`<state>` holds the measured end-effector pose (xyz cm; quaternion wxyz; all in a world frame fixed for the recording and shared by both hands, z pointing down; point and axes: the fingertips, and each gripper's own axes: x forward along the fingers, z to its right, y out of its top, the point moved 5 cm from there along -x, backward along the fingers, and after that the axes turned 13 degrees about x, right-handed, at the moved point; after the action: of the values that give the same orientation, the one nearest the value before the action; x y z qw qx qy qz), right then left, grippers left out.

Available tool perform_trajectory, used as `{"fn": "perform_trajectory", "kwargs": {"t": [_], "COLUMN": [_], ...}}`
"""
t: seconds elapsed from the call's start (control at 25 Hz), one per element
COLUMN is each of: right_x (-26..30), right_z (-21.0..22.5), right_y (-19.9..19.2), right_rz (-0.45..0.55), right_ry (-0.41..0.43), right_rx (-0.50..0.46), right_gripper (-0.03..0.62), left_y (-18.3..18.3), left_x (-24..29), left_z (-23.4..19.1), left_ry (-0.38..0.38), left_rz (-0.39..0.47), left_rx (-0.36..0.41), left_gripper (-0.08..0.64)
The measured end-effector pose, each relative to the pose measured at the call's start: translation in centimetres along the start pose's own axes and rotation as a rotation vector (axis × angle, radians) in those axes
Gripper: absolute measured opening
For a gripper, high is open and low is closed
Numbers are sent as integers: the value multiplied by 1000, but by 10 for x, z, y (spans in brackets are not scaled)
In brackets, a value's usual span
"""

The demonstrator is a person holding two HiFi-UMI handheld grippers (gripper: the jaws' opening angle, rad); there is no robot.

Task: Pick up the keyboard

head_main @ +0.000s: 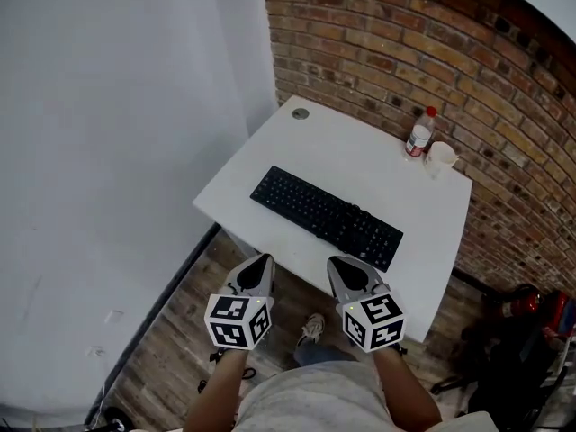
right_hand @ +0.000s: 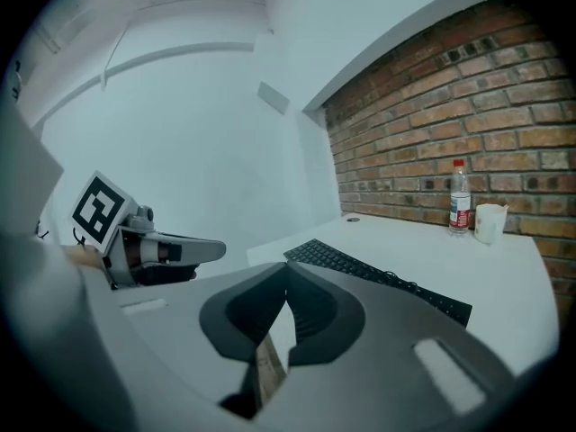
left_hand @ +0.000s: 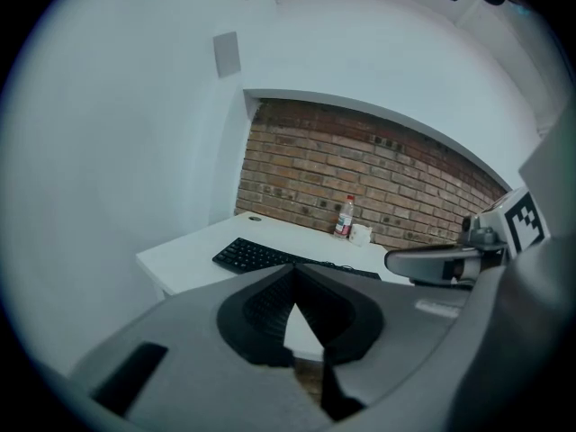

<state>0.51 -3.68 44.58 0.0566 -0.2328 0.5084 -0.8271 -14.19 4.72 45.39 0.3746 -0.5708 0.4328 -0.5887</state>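
A black keyboard [head_main: 326, 217] lies slantwise on the white desk [head_main: 369, 156], close to the desk's near edge. In the left gripper view the keyboard [left_hand: 256, 256] sits just beyond the jaws, and in the right gripper view the keyboard [right_hand: 378, 276] runs off to the right. My left gripper [head_main: 263, 260] and right gripper [head_main: 335, 263] hover side by side over the floor, short of the desk edge. Both are shut with nothing between their jaws. Neither touches the keyboard.
A plastic bottle with a red cap [head_main: 419, 132] and a white cup [head_main: 442, 156] stand at the desk's far right by the brick wall [head_main: 432, 52]. A round cable port [head_main: 300, 113] sits at the far left corner. A white wall [head_main: 117, 151] runs along the left. Dark clutter [head_main: 517, 349] lies on the floor at right.
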Motion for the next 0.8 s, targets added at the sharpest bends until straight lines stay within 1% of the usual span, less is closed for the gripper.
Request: {"fn": "perform_trajectory", "kwargs": {"t": [0.12, 0.24, 0.36, 0.44, 0.6, 0.8], "right_x": [15, 27, 36, 40, 40, 35], "right_z": [27, 57, 86, 101, 127, 148], "right_y": [15, 27, 35, 38, 42, 41], "right_rz": [7, 5, 19, 37, 56, 71], "right_ry": [-30, -70, -107, -121, -161, -226], "right_rx": [36, 71, 111, 133, 168, 213], "right_gripper": [8, 8, 8, 8, 8, 8], "left_y": [14, 24, 32, 36, 41, 38], "left_x": [37, 73, 106, 124, 153, 179], "left_z": [-8, -10, -12, -15, -18, -26], "left_ry": [-26, -60, -98, -108, -136, -190], "left_rz": [-17, -36, -36, -42, -63, -86], "left_rx": [8, -1, -9, 6, 54, 52], "left_gripper": [-14, -12, -12, -12, -6, -6]}}
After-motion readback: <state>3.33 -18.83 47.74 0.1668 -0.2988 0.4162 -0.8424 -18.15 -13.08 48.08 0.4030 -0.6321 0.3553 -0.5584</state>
